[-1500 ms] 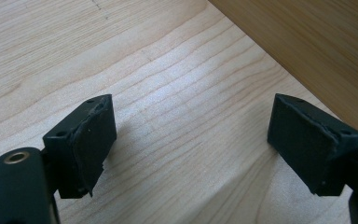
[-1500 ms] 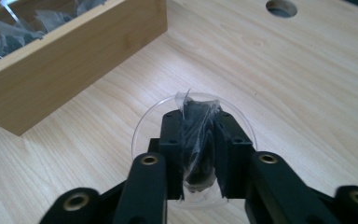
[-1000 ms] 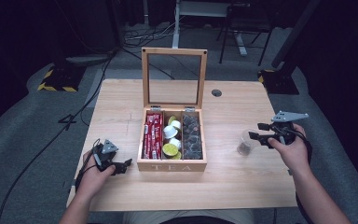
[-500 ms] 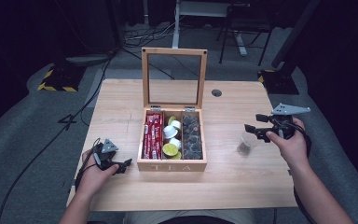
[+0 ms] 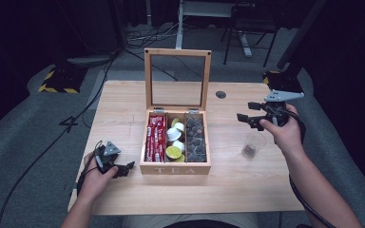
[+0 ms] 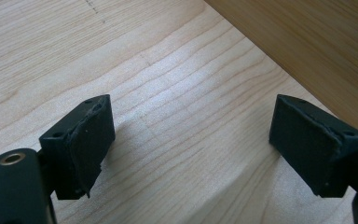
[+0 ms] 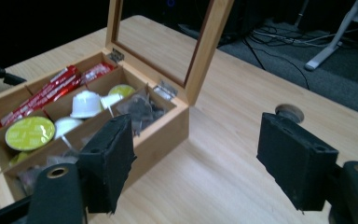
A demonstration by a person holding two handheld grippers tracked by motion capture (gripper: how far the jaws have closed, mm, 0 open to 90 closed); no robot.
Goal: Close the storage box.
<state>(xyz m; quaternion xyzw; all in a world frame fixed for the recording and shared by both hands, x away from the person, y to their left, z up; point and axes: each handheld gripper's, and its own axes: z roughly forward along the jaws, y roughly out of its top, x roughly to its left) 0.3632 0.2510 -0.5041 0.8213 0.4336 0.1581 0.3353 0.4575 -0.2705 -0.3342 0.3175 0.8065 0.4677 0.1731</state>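
Note:
An open wooden tea box (image 5: 176, 168) stands mid-table with its glass lid (image 5: 177, 52) upright. It holds red packets (image 5: 157, 137), white and yellow-green capsules (image 5: 174, 135) and dark tea bags (image 5: 196, 140). A clear cup (image 5: 253, 145) with something dark in its bottom stands right of the box. My right gripper (image 5: 248, 114) hovers above and behind the cup. Its jaws have just been opening and nothing is between them (image 7: 198, 149); it looks at the box (image 7: 163, 135). My left gripper (image 5: 123, 168) rests open and empty on the table by the box's front left corner (image 6: 191, 135).
The wooden table (image 5: 123, 104) has a round cable hole (image 5: 221, 94) behind the box on the right. Cables (image 5: 161, 40) and a yellow-black striped base (image 5: 57, 80) lie on the dark floor beyond the table's far edge.
The right gripper has let go of the cup, risen and moved left toward the box. The cup stays on the table. The left hand has not moved.

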